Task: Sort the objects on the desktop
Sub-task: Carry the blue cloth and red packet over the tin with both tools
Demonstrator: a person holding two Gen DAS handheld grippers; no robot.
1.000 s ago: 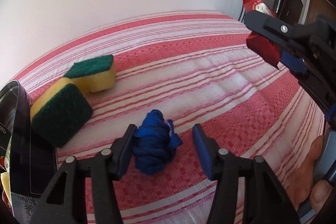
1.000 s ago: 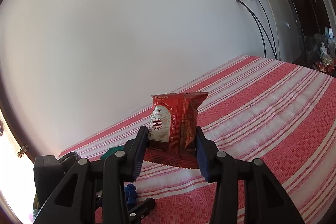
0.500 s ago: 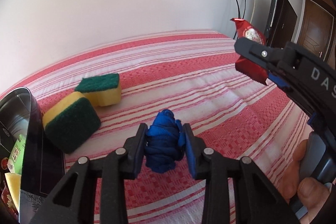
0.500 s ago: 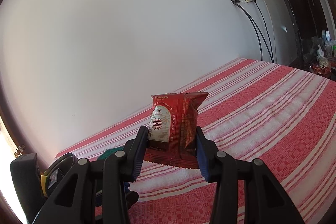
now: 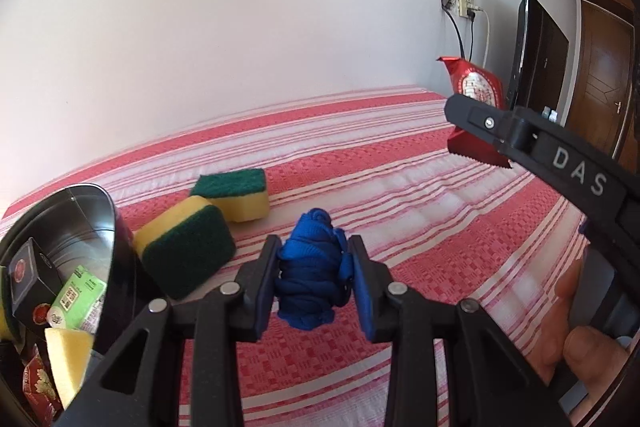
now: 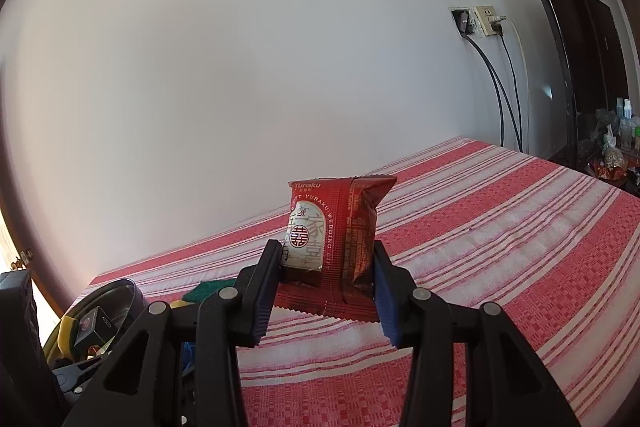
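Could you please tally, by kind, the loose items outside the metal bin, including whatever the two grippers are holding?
Sponges: 2, one near the bin and one behind it
Blue cloth bundle: 1, in the left gripper
Red snack packet: 1, in the right gripper
Total: 4

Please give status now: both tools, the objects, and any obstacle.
Left tool shut on crumpled blue cloth bundle. Right tool shut on red foil snack packet. Two yellow-green sponges lie beside round metal tin, near the cloth's way in.
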